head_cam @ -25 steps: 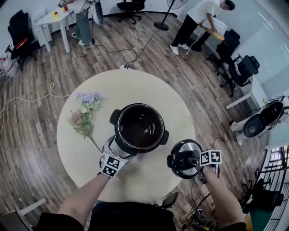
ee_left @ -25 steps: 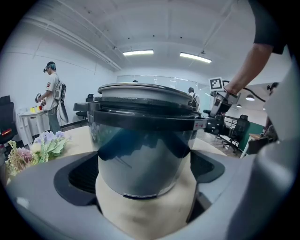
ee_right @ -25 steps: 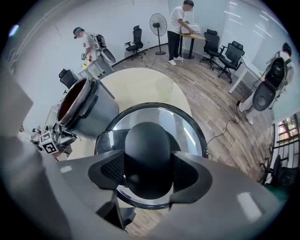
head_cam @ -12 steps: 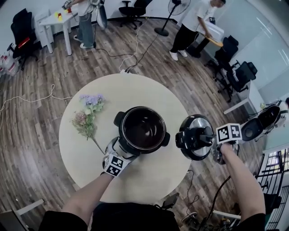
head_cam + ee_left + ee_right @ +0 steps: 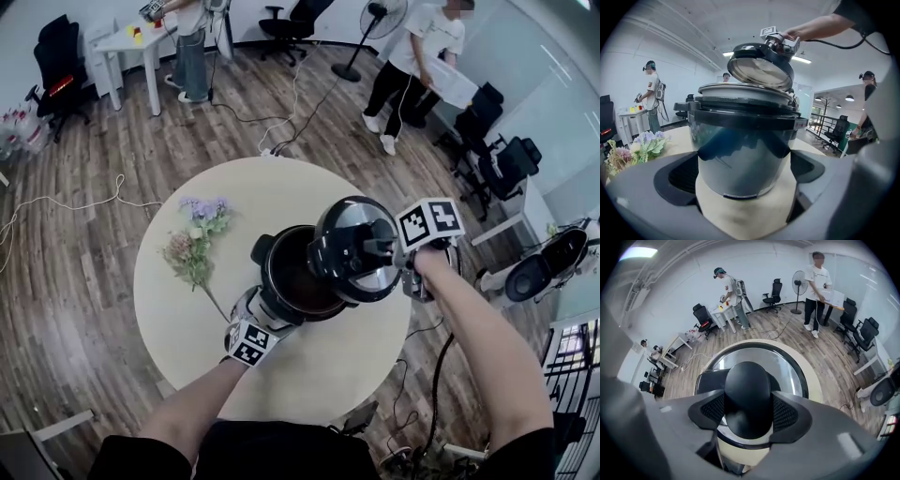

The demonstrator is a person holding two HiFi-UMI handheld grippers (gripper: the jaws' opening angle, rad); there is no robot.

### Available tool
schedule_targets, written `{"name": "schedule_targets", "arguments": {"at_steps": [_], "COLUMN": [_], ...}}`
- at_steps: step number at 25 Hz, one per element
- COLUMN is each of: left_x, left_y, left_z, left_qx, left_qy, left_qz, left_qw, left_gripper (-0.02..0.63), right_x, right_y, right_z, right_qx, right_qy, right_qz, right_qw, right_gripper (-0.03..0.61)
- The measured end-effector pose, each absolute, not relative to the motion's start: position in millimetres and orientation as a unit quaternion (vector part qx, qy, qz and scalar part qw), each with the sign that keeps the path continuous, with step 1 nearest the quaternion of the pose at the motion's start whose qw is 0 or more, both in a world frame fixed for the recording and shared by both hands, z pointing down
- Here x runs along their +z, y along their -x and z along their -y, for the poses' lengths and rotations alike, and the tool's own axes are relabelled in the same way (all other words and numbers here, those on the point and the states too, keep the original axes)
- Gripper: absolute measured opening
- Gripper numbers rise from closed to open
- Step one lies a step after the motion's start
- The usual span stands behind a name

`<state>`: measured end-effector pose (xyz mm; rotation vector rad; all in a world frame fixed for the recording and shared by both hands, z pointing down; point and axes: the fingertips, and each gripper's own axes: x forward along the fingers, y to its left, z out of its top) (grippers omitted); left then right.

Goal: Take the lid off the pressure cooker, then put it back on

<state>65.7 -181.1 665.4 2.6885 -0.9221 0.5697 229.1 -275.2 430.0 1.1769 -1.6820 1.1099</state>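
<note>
The round surface (image 5: 178, 309) stands on a wood floor in an office, with flowers (image 5: 195, 246) lying at 9 o'clock of the pressure cooker (image 5: 286, 281). At the cooker's 7 o'clock, the left gripper (image 5: 255, 317) clamps the body wall between widely spread jaws, probably to brace it. The right gripper (image 5: 749, 413) pinches the black knob (image 5: 746, 385) of the lid (image 5: 352, 248). The lid hangs tilted above the open pot's 3 o'clock rim, unseated, apparently positioned for refitting.

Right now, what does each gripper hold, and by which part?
The right gripper holds the lid by its knob; the left gripper holds the pressure cooker by its lower body.
</note>
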Motion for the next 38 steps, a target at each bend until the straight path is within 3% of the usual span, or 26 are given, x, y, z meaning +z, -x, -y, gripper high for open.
{"name": "schedule_targets", "arguments": {"at_steps": [9, 24, 38], "left_x": [664.4, 661.6, 662.2], "left_y": [-65.5, -65.8, -64.7], "left_z": [180.0, 180.0, 180.8], "left_qx": [0.193, 0.190, 0.188], "left_qy": [-0.921, -0.922, -0.921], "left_qz": [0.317, 0.316, 0.319], "left_qw": [0.121, 0.121, 0.123], "left_gripper": [0.589, 0.589, 0.589], "right_x": [479.1, 525.9, 533.0], "right_y": [-147.7, -116.1, -116.3], "right_z": [275.2, 263.4, 262.9], "right_qx": [0.404, 0.358, 0.332], "right_qy": [-0.399, -0.359, -0.351], "right_qz": [0.659, 0.648, 0.667], "right_qw": [0.493, 0.568, 0.567], "right_gripper": [0.290, 0.290, 0.287]}}
